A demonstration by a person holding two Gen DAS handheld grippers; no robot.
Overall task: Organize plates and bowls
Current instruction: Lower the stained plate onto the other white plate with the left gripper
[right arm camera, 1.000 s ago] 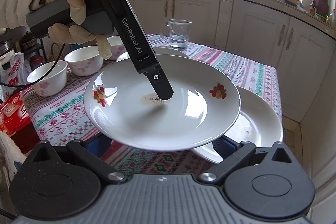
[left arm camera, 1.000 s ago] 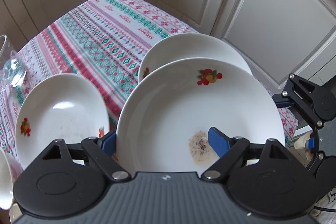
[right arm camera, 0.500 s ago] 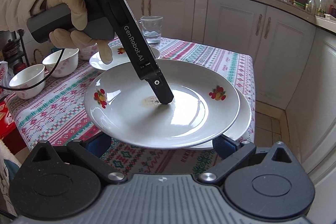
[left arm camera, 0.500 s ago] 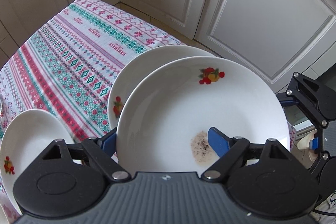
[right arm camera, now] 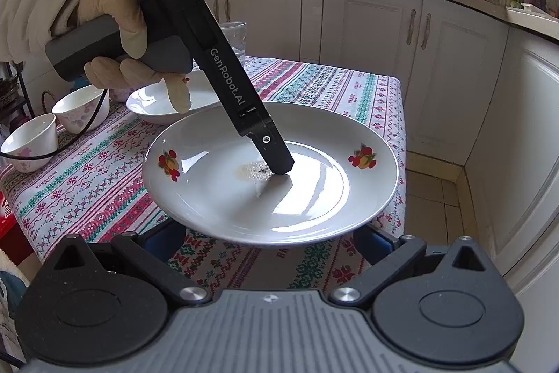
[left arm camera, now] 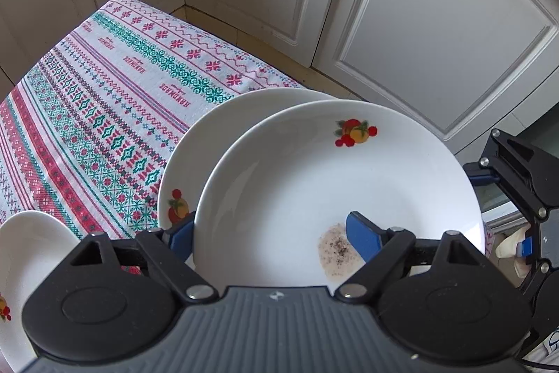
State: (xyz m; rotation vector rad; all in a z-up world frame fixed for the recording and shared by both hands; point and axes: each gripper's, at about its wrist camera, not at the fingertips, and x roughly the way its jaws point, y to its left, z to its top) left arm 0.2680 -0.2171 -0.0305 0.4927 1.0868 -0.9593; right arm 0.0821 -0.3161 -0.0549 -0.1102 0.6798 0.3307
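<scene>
My left gripper [left arm camera: 269,233] is shut on the rim of a white plate [left arm camera: 314,184] with fruit prints and a brown stain. One blue pad [left arm camera: 363,240] lies on its top and the other under its edge. It holds the plate just above a second white plate [left arm camera: 195,156] at the table's corner. In the right wrist view the held plate [right arm camera: 314,198] hides the lower one. My right gripper [right arm camera: 269,240] is open, its fingers low under the held plate's near rim. A third plate [left arm camera: 21,254] lies to the left.
The patterned tablecloth [left arm camera: 104,100] covers the table. In the right wrist view two small bowls [right arm camera: 31,142] stand at the left and a glass pitcher [right arm camera: 236,37] behind the left gripper. White cabinets [right arm camera: 419,44] close in beyond the table.
The left gripper has carried the stained plate over the plate at the table's corner and lowered it. The lower plate is now hidden in the right wrist view.
</scene>
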